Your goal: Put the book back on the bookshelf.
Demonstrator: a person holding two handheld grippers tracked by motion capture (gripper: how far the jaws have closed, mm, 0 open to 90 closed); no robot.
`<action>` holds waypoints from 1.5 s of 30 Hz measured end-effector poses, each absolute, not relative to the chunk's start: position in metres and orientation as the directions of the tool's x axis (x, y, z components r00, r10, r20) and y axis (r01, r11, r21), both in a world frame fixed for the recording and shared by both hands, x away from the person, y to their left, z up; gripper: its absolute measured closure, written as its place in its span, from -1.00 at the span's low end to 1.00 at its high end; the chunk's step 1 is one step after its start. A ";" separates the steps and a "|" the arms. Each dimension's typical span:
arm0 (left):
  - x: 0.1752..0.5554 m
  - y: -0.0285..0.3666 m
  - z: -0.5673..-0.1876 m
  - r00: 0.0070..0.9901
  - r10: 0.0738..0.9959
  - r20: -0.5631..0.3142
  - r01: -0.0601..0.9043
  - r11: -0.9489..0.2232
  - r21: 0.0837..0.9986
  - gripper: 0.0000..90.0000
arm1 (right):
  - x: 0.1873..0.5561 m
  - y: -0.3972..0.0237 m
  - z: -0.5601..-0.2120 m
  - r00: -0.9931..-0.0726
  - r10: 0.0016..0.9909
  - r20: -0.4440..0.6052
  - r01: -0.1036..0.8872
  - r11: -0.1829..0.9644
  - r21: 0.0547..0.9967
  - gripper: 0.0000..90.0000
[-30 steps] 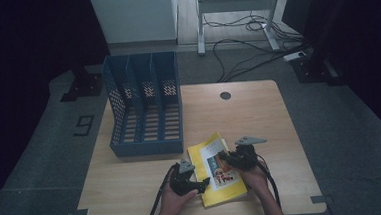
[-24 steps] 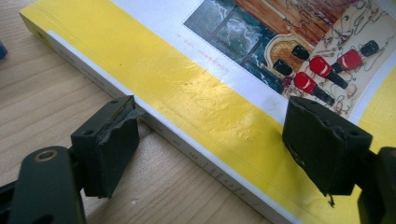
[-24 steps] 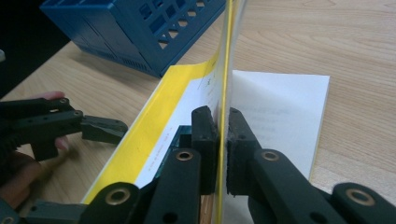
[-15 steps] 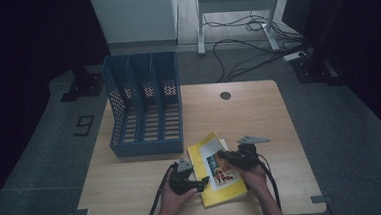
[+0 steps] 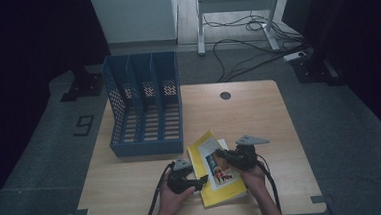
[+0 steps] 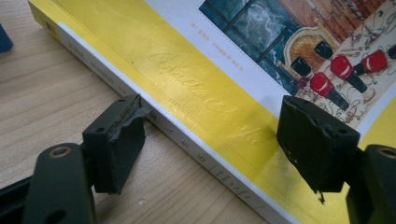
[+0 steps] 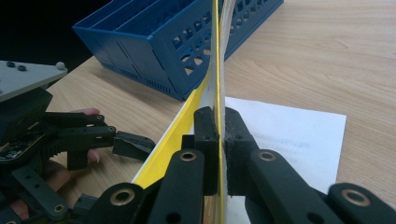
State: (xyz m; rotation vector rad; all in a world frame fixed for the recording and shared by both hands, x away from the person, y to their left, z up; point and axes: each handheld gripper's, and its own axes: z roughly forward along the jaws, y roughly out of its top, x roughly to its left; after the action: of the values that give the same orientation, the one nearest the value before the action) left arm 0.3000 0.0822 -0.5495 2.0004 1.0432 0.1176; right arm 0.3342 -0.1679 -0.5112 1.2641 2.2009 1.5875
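High view: one blue file rack beside one yellow book; right claw pinches its cover, left claw wide at its spine, just closing slightly, one table.

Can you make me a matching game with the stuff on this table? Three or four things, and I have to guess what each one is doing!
Things:
1. yellow book
2. blue file rack
3. left hand-held gripper
4. right hand-held gripper

What it is doing:
A. stands with its slots bare, at the table's far left
B. jaws apart, one on each side of the book's spine edge
C. jaws pinched shut on the front cover
D. lies on the table's near edge with its cover lifted

Pairs: 1-D, 2-A, 3-B, 4-C
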 end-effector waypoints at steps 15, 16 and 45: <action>0.304 0.088 -0.551 0.637 0.685 -0.354 0.653 -0.235 0.720 -0.48 | 0.327 -0.165 -0.499 -0.665 0.688 0.290 0.479 0.095 0.873 0.91; 0.304 0.088 -0.551 0.637 0.683 -0.358 0.654 -0.233 0.719 -0.48 | 0.326 -0.165 -0.499 -0.666 0.688 0.287 0.475 0.095 0.875 0.91; 0.308 0.096 -0.547 0.628 0.685 -0.370 0.639 -0.182 0.747 -0.48 | 0.312 -0.163 -0.483 -0.701 0.674 0.234 0.411 0.113 0.905 0.91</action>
State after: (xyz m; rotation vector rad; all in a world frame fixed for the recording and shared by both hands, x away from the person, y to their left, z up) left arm 0.3084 0.0960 -0.5471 1.8811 1.0543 0.0586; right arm 0.3122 -0.1626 -0.4833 1.0765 2.1544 1.6224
